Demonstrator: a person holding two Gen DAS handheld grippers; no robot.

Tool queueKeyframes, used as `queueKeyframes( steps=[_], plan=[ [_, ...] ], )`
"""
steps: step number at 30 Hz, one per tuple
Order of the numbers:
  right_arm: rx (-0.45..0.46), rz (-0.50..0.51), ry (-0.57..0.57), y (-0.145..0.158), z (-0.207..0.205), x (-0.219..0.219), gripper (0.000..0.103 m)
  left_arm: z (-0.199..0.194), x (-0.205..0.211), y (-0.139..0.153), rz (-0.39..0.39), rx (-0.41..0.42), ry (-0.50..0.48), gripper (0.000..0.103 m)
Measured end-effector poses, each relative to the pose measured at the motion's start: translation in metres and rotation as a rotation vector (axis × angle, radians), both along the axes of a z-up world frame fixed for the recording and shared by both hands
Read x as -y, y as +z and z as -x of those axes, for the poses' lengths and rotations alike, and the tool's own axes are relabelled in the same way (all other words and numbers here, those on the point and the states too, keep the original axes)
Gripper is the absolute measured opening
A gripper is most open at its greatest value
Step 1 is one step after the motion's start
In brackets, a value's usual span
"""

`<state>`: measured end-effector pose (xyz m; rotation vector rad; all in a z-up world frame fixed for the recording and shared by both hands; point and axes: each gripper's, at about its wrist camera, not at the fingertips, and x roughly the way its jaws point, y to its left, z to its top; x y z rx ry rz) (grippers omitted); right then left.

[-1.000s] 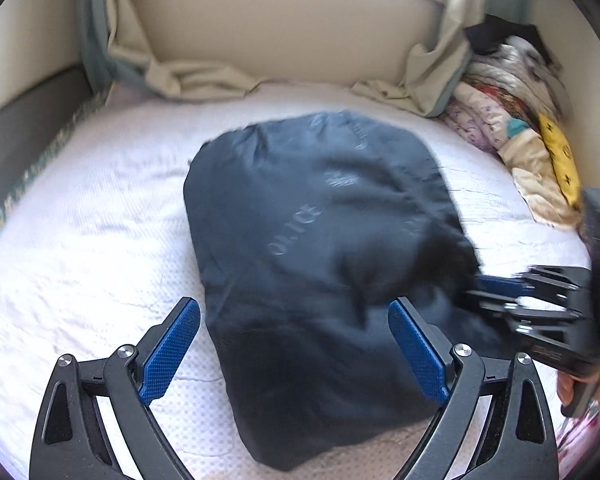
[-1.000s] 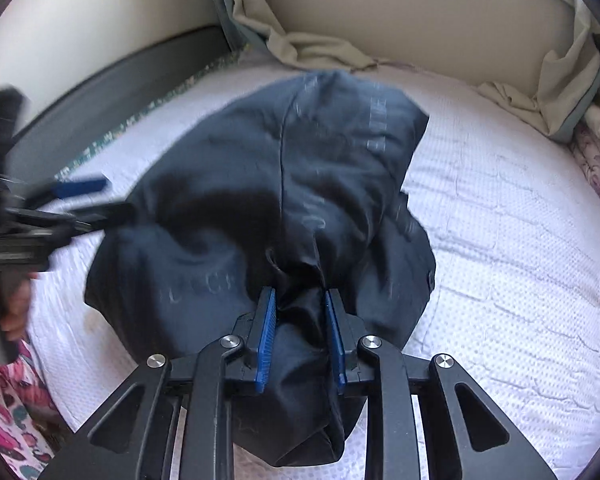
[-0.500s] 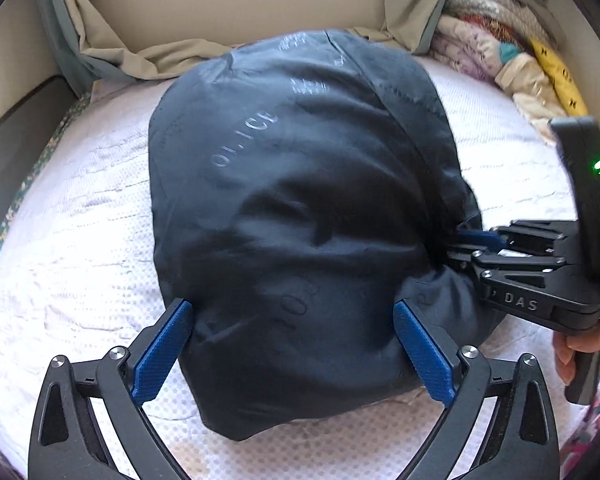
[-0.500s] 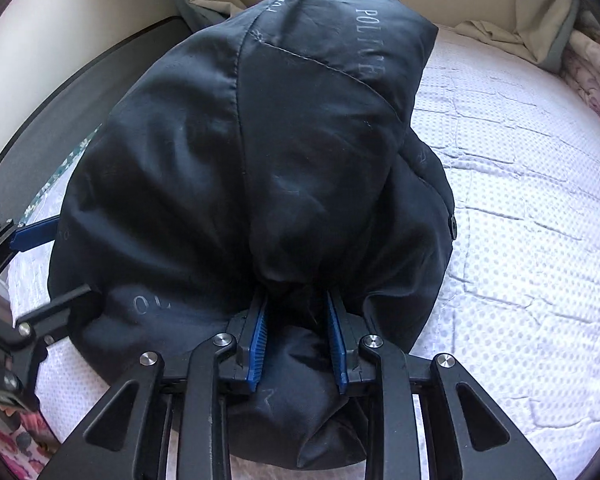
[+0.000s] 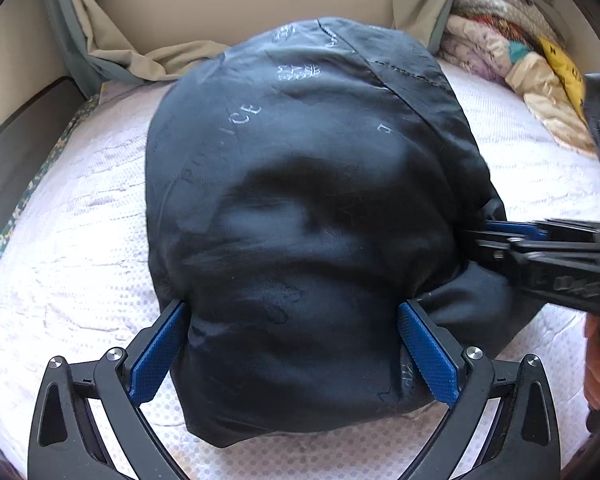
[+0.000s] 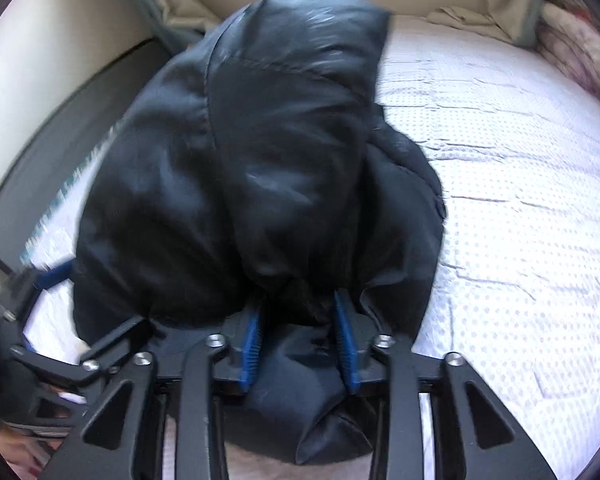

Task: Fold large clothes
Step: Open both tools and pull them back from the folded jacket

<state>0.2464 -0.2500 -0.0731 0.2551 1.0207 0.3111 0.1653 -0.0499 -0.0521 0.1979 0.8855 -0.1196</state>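
A bulky, dark navy padded jacket [image 5: 308, 216] with faint pale lettering printed on its shiny fabric lies heaped in the middle of a bed covered by a white dotted textured bedspread [image 5: 80, 248]. In the left wrist view the left gripper [image 5: 292, 344], black-framed with blue ribbed pads, has its jaws spread wide at either side of the near end of the jacket, one pad at about 7 o'clock and the other at about 5 o'clock, both pressed against the cloth's flanks without pinching it together. At 3 o'clock in that same view the right gripper [image 5: 500, 236] comes in from the side, blurred, with its tips buried in the jacket's edge and a bare hand [image 5: 598, 360] showing behind it at 4 o'clock. The right wrist view shows this right gripper [image 6: 298, 344] drawn narrow, its two blue pads clamping a gathered wad of the dark fabric between them at 6 o'clock, while the rest of the jacket rises toward 12 o'clock. The left gripper [image 6: 40, 300] appears there at 8 o'clock, smeared by motion. Beige curtains [image 5: 140, 52] hang to the bedspread at 11 o'clock, and a pile of patterned, multicoloured folded fabrics [image 5: 512, 52] sits at 2 o'clock in the left wrist view.
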Motion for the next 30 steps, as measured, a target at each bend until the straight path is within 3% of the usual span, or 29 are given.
queueKeyframes(
  steps=[2,8,14,19,23,26,30],
  plan=[
    [0.037,-0.03,-0.015,0.015,0.008,0.005,0.068,0.001,-0.003,0.006,0.01,0.007,0.006,0.103],
    [0.178,0.001,-0.046,0.053,0.043,0.01,0.077,0.014,-0.003,0.029,-0.024,0.046,0.025,0.103],
    [0.185,-0.062,-0.107,0.051,0.069,0.021,0.083,0.041,-0.002,0.047,-0.101,0.125,0.025,0.103],
    [0.174,-0.073,-0.18,0.054,0.088,0.033,0.087,0.064,-0.009,0.058,-0.082,0.143,0.046,0.103],
    [0.219,-0.006,-0.153,0.069,0.115,0.026,0.101,0.085,-0.013,0.066,-0.047,0.164,0.069,0.103],
    [0.234,0.107,-0.124,0.072,0.13,0.01,0.103,0.099,-0.013,0.067,-0.048,0.172,0.089,0.103],
    [0.216,0.159,-0.091,0.065,0.143,-0.005,0.103,0.114,-0.008,0.062,-0.091,0.174,0.109,0.103]
  ],
)
